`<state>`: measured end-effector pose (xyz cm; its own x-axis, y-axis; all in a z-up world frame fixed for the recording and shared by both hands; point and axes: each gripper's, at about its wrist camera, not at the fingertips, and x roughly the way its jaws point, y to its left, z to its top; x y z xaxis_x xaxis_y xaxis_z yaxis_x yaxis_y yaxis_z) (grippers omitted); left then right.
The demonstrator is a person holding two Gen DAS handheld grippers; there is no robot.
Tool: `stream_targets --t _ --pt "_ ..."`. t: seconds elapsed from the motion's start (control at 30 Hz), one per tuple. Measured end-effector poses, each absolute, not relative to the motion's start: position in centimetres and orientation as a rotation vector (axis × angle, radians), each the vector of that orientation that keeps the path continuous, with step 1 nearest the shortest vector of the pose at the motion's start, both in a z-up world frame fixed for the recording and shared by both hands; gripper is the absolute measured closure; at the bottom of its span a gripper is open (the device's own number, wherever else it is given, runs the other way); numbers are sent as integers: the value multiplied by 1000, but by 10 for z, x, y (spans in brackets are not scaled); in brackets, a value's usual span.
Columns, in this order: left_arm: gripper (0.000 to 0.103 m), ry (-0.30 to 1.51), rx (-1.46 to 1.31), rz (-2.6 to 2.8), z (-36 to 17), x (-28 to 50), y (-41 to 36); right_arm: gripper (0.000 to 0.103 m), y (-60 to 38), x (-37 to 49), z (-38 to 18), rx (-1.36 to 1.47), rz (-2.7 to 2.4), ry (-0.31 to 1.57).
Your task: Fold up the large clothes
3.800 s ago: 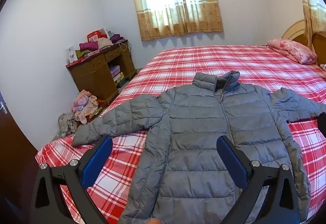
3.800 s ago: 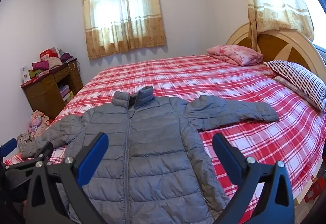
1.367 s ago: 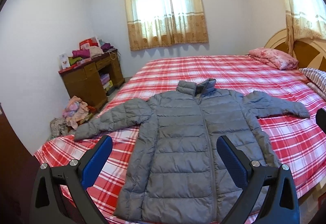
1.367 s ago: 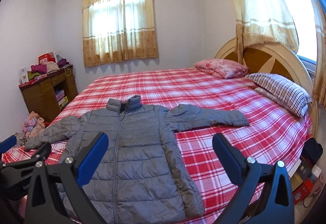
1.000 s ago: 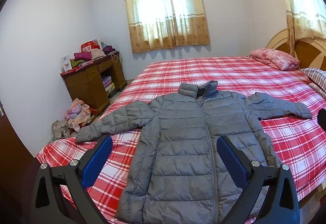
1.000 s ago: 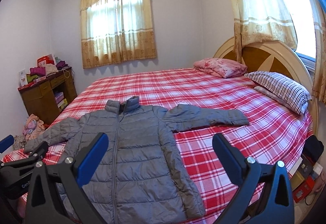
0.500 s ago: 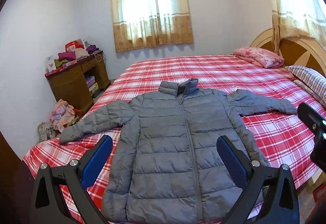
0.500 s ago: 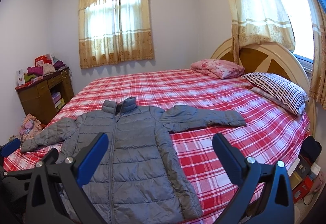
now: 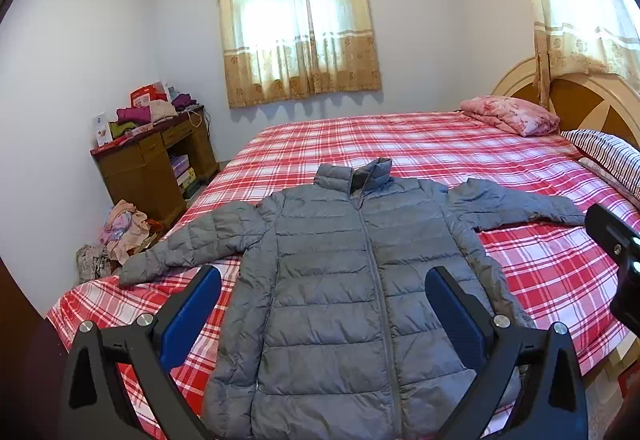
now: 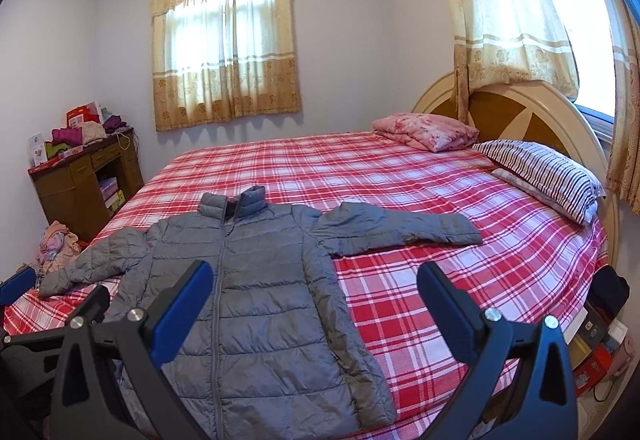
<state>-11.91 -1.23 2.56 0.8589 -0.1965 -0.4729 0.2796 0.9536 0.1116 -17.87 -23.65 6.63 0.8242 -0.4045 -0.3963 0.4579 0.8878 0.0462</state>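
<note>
At bottom of frame, the left gripper (image 9: 320, 314) and right gripper (image 10: 314, 302) hung spread wide, grasping nothing. Mid-frame, the grey quilted puffer jacket (image 9: 348, 280) lay flat, zipped, on the red plaid bedspread (image 9: 420, 143), its hem cut off by the left gripper. Upper left, the brown wooden desk (image 9: 148, 167) held indistinct clutter.

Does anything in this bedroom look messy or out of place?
Yes: a heap of clothes lies on the floor beside the wooden desk, whose top is cluttered too. The grey jacket lies flat on the bed.
</note>
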Motion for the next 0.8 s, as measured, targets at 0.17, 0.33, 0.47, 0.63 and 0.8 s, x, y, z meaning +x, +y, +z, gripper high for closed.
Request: stream_targets --t 0.17,0.33,0.47,0.63,0.8 --pt "1 490 170 -258 23 -117 -11 0 -237 -175 64 145 -463 407" --pt "1 488 175 -262 23 -117 -13 0 -237 -173 62 144 -469 405" --pt "1 499 169 -253 22 -115 -13 0 -237 -172 59 146 -459 420" --pt "1 498 165 -248 23 -114 -12 0 -238 -172 57 150 -459 423" --pt "1 504 168 -248 23 -111 -12 0 -239 -172 56 151 -455 426"
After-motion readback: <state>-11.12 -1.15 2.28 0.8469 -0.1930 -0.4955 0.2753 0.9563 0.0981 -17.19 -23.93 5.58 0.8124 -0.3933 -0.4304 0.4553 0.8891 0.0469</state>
